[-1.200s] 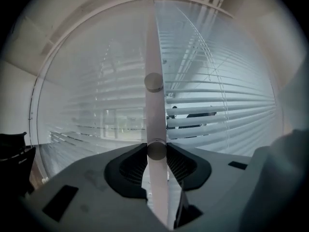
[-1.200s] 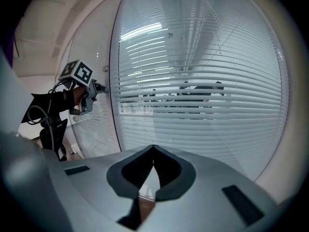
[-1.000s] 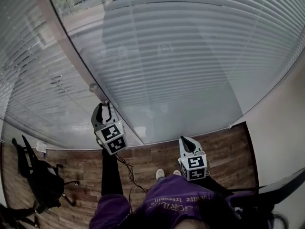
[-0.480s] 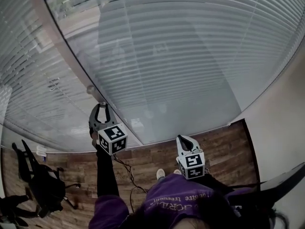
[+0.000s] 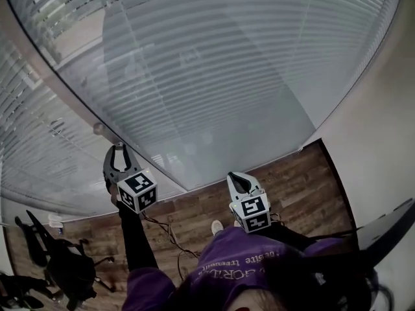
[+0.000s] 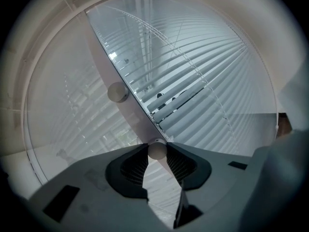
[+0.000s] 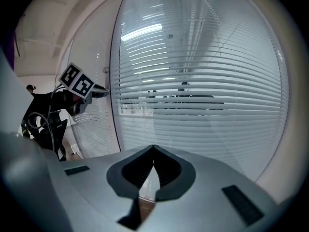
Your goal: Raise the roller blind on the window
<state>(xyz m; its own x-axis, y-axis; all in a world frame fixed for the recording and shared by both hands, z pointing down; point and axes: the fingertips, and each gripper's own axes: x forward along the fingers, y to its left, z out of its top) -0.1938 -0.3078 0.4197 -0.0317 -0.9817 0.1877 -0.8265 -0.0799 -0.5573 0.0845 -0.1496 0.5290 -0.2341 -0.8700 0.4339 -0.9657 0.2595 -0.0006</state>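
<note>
The slatted blind (image 5: 214, 76) hangs lowered behind the glass and fills the window. On the pale window frame (image 6: 102, 57) sit two round white knobs. The upper knob (image 6: 117, 92) (image 5: 98, 128) is free. The lower knob (image 6: 157, 150) sits between the fingertips of my left gripper (image 6: 157, 149), which is shut on it. In the head view the left gripper (image 5: 117, 149) is raised against the frame. My right gripper (image 5: 237, 176) is held lower, apart from the glass. It is shut with nothing in it (image 7: 153, 147). The right gripper view also shows the left gripper (image 7: 102, 94).
Wooden floor (image 5: 305, 180) lies below the window, with a black cable (image 5: 165, 229) trailing on it. A black office chair (image 5: 65, 267) stands at the lower left. A plain wall (image 5: 382, 115) bounds the window on the right. The person's purple top (image 5: 233, 271) fills the bottom.
The head view has swung, so the window and both grippers sit lower and further left. The left gripper stays on the frame below the upper knob; the right stays shut and low.
</note>
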